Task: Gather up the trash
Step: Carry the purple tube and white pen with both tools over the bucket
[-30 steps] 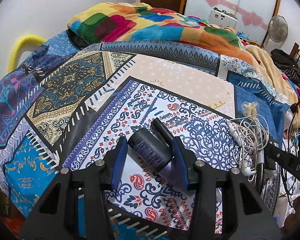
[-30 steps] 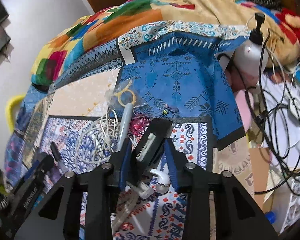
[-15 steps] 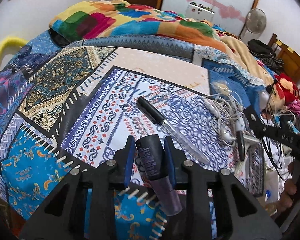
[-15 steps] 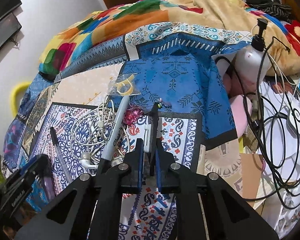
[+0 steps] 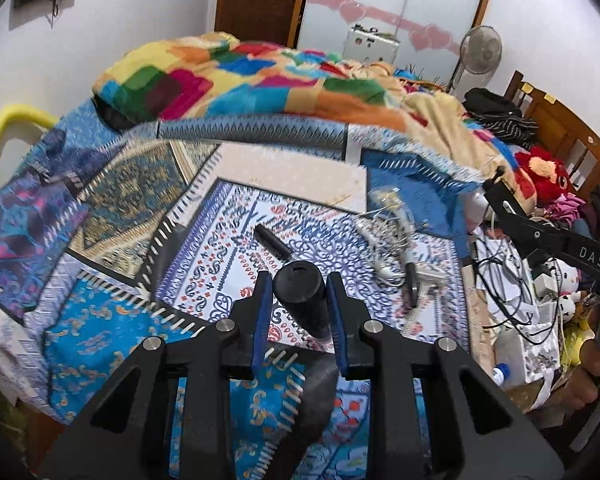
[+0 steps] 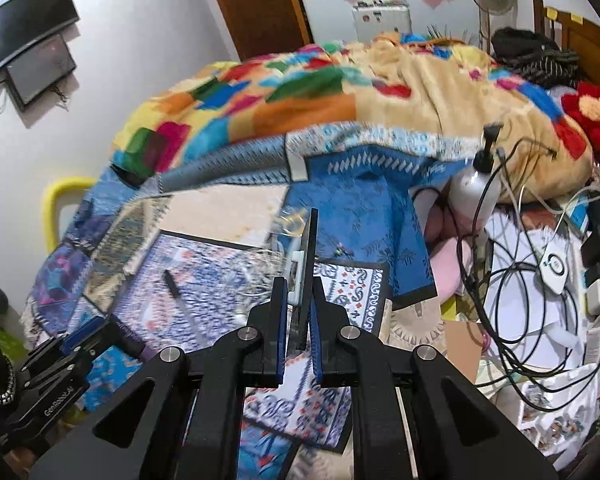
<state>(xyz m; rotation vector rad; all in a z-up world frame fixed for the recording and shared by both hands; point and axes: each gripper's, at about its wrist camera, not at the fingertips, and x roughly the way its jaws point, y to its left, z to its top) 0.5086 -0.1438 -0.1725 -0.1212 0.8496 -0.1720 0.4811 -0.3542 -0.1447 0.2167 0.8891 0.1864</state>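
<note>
My left gripper (image 5: pixel 298 284) is shut on a dark cylindrical tube (image 5: pixel 302 300) and holds it above the near edge of the patterned bedspread (image 5: pixel 228 264). My right gripper (image 6: pixel 299 286) is shut on a thin flat black piece with a white part (image 6: pixel 306 256), lifted off the bed. A black pen (image 5: pixel 271 241) and a tangle of white cables (image 5: pixel 384 240) lie on the bedspread. The left gripper also shows at the lower left of the right wrist view (image 6: pixel 88 336), the right gripper at the right of the left wrist view (image 5: pixel 500 200).
A colourful blanket (image 5: pixel 260 80) is heaped at the far side of the bed. A white pump bottle (image 6: pixel 474 188), black cables (image 6: pixel 520 300), papers and chargers clutter the right side. A yellow bar (image 5: pixel 4 136) stands at the left.
Both grippers have lifted up and back from the bed with their objects held. The left tube now points toward the camera. The right gripper's flat piece stands higher over the cables.
</note>
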